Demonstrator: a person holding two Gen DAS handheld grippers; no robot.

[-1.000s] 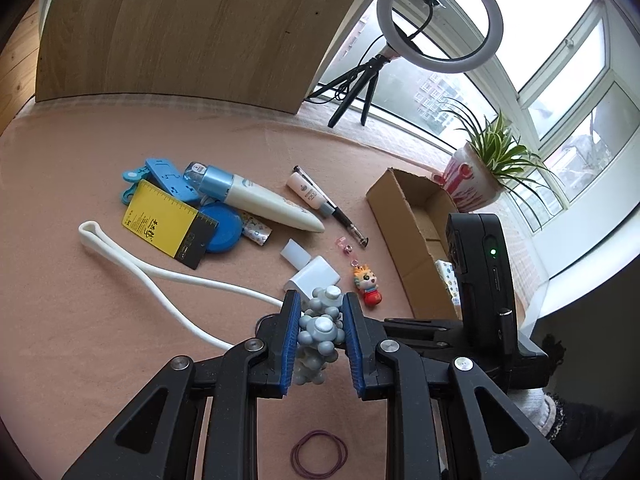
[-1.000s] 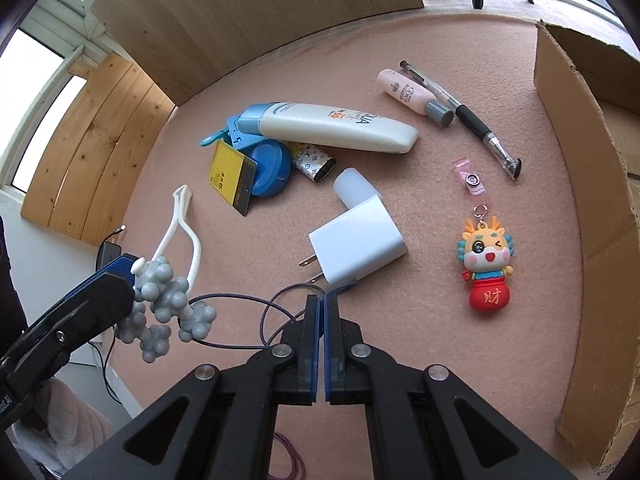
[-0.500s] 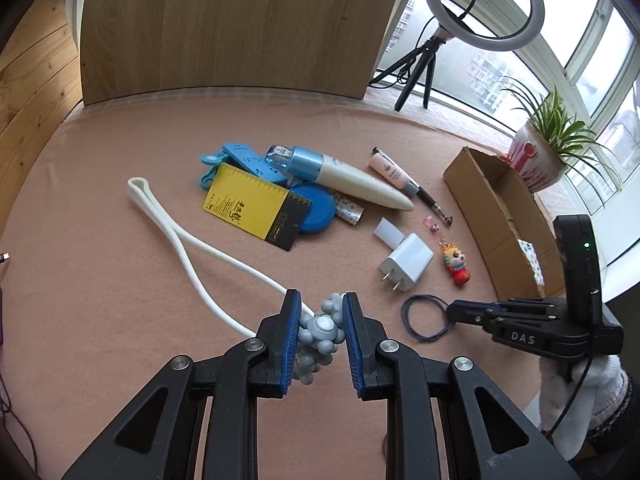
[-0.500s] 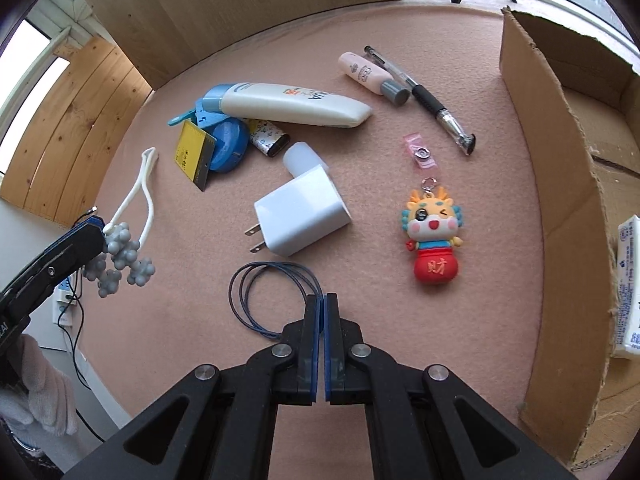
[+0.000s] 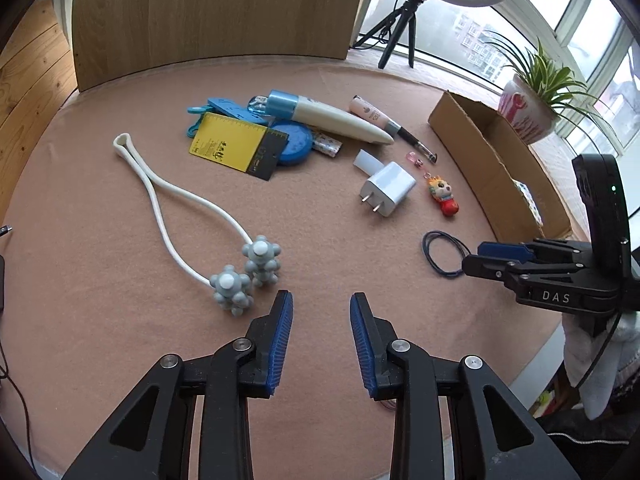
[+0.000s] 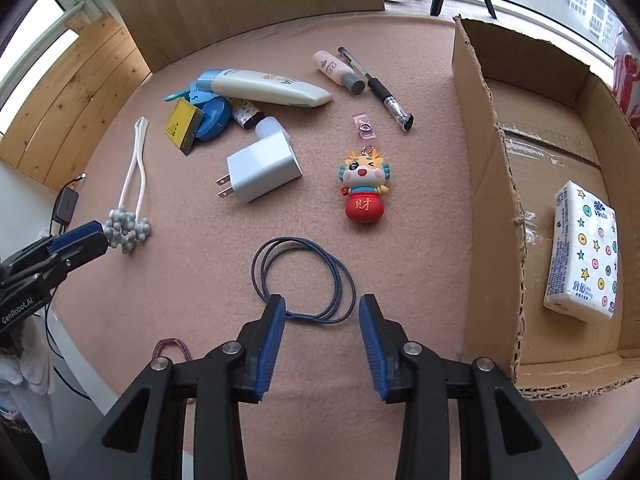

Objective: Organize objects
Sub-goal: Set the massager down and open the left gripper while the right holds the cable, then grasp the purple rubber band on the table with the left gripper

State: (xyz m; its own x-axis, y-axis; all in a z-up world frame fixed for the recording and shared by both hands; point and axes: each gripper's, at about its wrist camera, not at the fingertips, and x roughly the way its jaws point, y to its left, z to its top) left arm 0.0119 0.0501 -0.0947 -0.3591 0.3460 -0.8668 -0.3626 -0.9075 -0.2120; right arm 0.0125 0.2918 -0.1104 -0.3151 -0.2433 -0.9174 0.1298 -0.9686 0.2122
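Low centre of the right wrist view: right gripper (image 6: 322, 316) is seen with jaws opening, nothing pressed between them; the blue hair tie (image 6: 304, 280) lies on the mat with its near edge just at the left pad. Left gripper (image 5: 321, 312), bottom centre of its own view, also opening and empty; grey-ball massager (image 5: 244, 272) lies on the mat just up-left of it, apart from the pads. Likely step: hair tie to be picked and moved into the cardboard box (image 6: 496, 160) at right. For a clean grab, pads should be lowered flat to the mat, straddling both loops, and closed fully since the band is thin. Readable text: "Vinda" on the tissue pack (image 6: 584, 244) in the box, "财" on the red keychain figure (image 6: 364, 188), "DAS" on the right gripper body.
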